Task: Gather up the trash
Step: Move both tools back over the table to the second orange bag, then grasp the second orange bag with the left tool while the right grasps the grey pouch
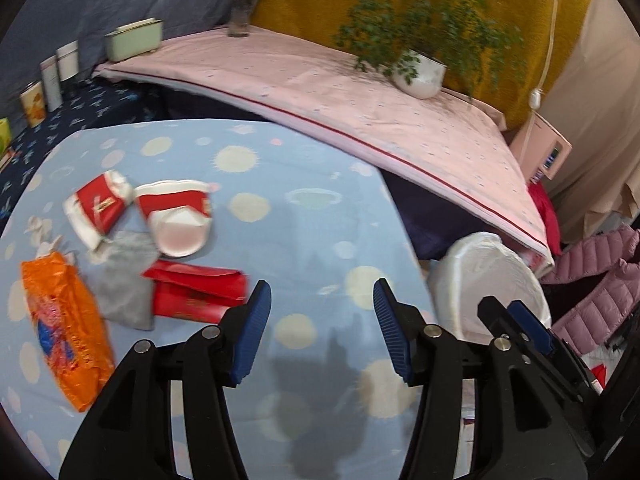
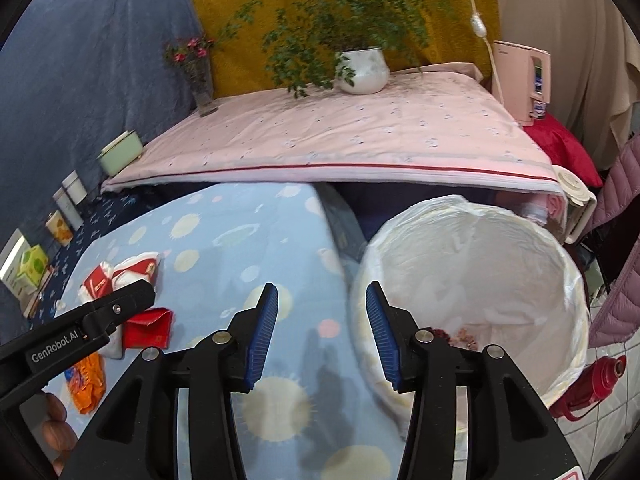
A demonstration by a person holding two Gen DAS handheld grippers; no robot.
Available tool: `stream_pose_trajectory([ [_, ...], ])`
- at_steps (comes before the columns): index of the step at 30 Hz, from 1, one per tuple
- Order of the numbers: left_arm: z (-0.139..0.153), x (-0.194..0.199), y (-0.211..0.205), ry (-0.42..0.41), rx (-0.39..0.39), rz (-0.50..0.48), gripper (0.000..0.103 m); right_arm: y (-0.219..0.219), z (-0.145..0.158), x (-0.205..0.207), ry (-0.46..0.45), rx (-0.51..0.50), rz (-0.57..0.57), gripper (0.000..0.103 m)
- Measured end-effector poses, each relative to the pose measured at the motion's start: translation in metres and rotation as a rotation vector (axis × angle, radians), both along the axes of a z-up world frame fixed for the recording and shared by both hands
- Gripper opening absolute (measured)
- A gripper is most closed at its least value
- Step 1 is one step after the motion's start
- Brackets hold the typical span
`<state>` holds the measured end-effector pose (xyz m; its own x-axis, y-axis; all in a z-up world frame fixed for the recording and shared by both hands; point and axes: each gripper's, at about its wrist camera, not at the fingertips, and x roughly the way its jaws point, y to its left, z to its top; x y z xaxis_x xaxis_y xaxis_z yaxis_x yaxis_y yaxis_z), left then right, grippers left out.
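Tools both released: my left tool [image 1: 322,312] gapes empty over the spotted tabletop [image 1: 312,208], my right tool [image 2: 322,312] empty at the lined bin's [image 2: 560,264] rim. Crushed cups [image 1: 140,212], red packet [image 1: 196,292] and orange wrapper [image 1: 64,328] lie left on the tabletop.

Lying across a raised surface at the back, a pink cloth [image 2: 340,140] with a red stripe along its edge; standing on it, a white pot of trailing green plant [image 2: 362,70] and a glass vase of red flowers [image 2: 200,80]; hanging behind, a mustard-yellow drape [image 2: 248,8] beside a blue-grey drape [image 2: 92,72]; covering the near table, a pale blue cloth with cream spots [image 2: 248,232]; running down the wall, a white cord [image 2: 478,24]; showing at lower right, pale floor tiles [image 2: 612,424].
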<state>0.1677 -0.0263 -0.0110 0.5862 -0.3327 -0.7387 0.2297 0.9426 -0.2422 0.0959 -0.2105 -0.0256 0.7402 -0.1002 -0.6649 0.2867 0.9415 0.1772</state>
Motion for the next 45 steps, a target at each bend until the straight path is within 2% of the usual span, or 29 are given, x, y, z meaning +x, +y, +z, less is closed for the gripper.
stream_pose_trajectory([
  [11, -0.026, 0.003, 0.103, 0.035, 0.056, 0.212, 0.065, 0.073, -0.012, 0.023, 0.038, -0.001, 0.134, 0.047],
  [15, -0.037, 0.002, 0.136, 0.058, 0.062, 0.274, 0.068, 0.094, -0.018, 0.028, 0.052, 0.003, 0.166, 0.051],
  [18, -0.045, -0.002, 0.161, 0.069, 0.073, 0.327, 0.075, 0.108, -0.021, 0.032, 0.062, -0.001, 0.189, 0.051],
  [22, -0.058, -0.005, 0.189, 0.1, 0.077, 0.379, 0.077, 0.124, -0.026, 0.035, 0.076, -0.001, 0.213, 0.051],
  [30, -0.084, -0.008, 0.22, 0.195, -0.029, 0.407, 0.076, 0.154, -0.037, 0.041, 0.105, 0.002, 0.258, 0.051],
  [36, -0.087, -0.006, 0.218, 0.205, -0.054, 0.367, 0.056, 0.177, -0.048, 0.048, 0.132, 0.016, 0.297, 0.051],
  [43, -0.086, -0.003, 0.212, 0.214, -0.065, 0.323, 0.011, 0.202, -0.062, 0.065, 0.165, 0.042, 0.346, 0.051],
  [44, -0.085, -0.002, 0.212, 0.213, -0.062, 0.319, 0.007, 0.205, -0.064, 0.067, 0.17, 0.045, 0.353, 0.051],
  [45, -0.085, -0.003, 0.212, 0.213, -0.066, 0.315, 0.007, 0.209, -0.066, 0.07, 0.176, 0.048, 0.359, 0.051],
])
